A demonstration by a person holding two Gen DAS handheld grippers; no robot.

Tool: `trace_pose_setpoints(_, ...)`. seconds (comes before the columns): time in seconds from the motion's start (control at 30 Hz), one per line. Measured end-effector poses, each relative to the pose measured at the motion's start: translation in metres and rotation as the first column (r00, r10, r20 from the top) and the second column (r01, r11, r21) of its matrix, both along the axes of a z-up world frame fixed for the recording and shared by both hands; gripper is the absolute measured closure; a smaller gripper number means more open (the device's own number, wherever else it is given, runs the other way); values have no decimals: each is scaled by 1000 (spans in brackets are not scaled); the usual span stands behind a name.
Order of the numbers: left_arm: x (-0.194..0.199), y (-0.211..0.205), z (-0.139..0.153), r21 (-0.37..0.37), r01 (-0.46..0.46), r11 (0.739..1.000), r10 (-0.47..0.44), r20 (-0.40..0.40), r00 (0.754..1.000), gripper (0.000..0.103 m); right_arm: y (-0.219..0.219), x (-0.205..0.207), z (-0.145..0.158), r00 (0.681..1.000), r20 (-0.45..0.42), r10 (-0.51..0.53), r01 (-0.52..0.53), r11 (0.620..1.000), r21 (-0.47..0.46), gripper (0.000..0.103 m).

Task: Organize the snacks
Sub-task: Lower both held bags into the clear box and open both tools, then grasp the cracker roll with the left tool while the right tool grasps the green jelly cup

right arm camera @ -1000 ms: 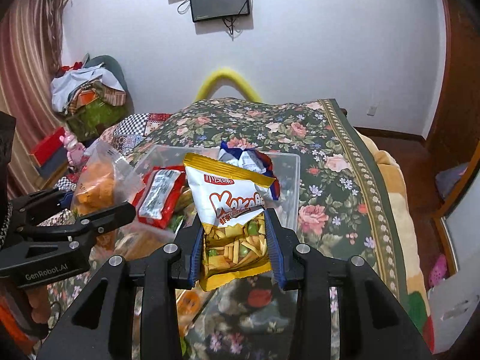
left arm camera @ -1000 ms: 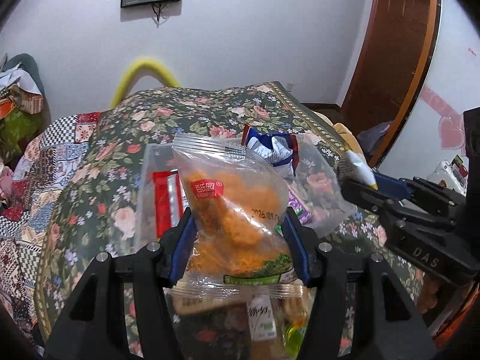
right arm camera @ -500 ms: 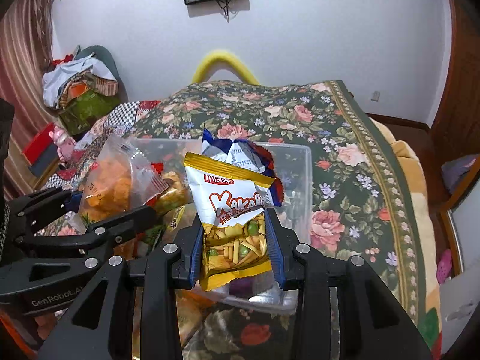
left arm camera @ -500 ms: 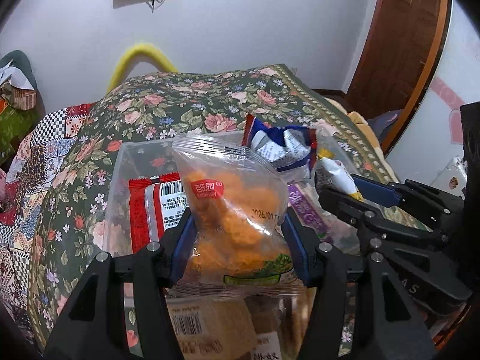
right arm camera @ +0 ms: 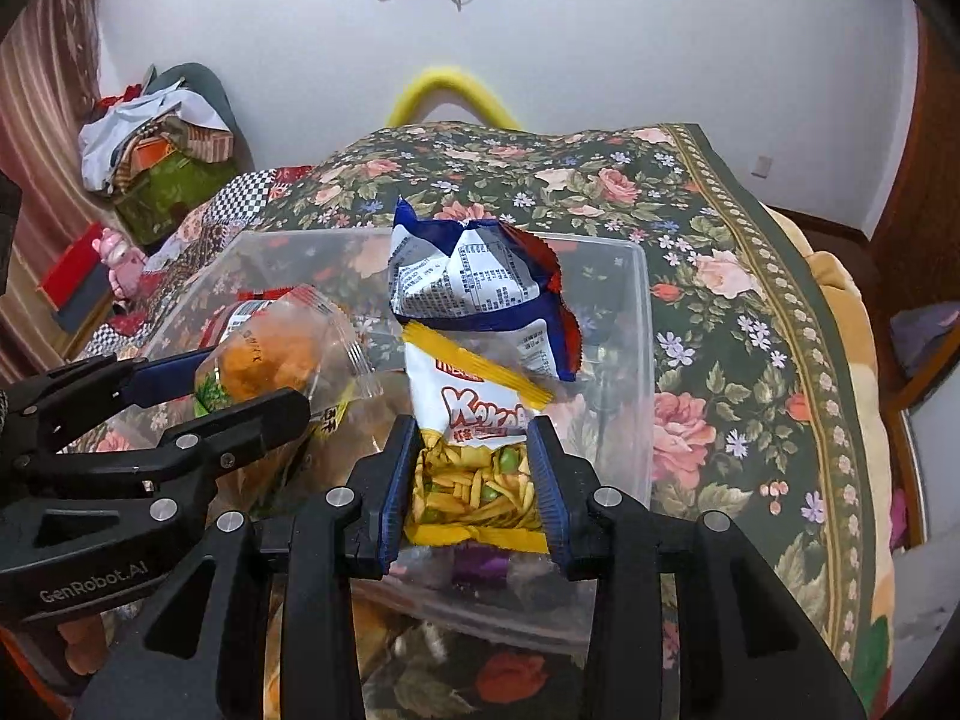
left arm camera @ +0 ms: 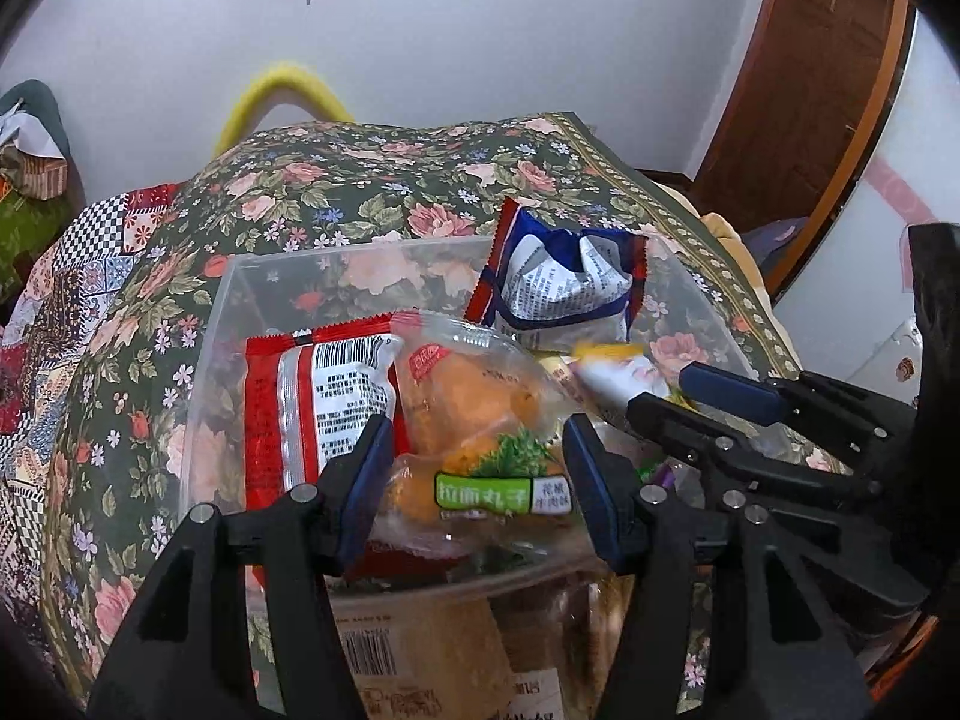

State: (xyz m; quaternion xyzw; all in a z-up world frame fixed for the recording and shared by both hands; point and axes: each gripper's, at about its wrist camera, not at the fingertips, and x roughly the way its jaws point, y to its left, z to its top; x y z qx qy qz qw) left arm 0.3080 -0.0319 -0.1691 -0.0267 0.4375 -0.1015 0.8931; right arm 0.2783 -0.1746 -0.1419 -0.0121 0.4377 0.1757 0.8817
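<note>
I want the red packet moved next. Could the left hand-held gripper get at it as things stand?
Probably not yet: the left hand-held gripper is shut on the clear orange snack bag, though the red packet lies exposed just beside it.

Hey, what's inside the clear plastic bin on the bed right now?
The clear bin holds a red packet and a crumpled blue-and-white bag. Two more packets, held in the tongs, hang over it and hide whatever lies beneath.

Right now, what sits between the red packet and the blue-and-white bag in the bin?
In the left wrist view, the clear packet of orange snacks held in the left gripper lies between the red packet and the blue-and-white bag.
</note>
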Motion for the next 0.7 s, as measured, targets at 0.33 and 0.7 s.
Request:
trace_pose_setpoints(0.33, -38, 13, 38, -29, -14, 999, 16, 63, 998, 45, -6, -26, 35, 997, 73, 2, -2, 1000, 4, 57)
trace_pose_setpoints(0.7, -95, 23, 54, -9, 2, 1000, -2, 59, 998, 44, -2, -74, 54, 994, 100, 44, -46, 999, 9, 52)
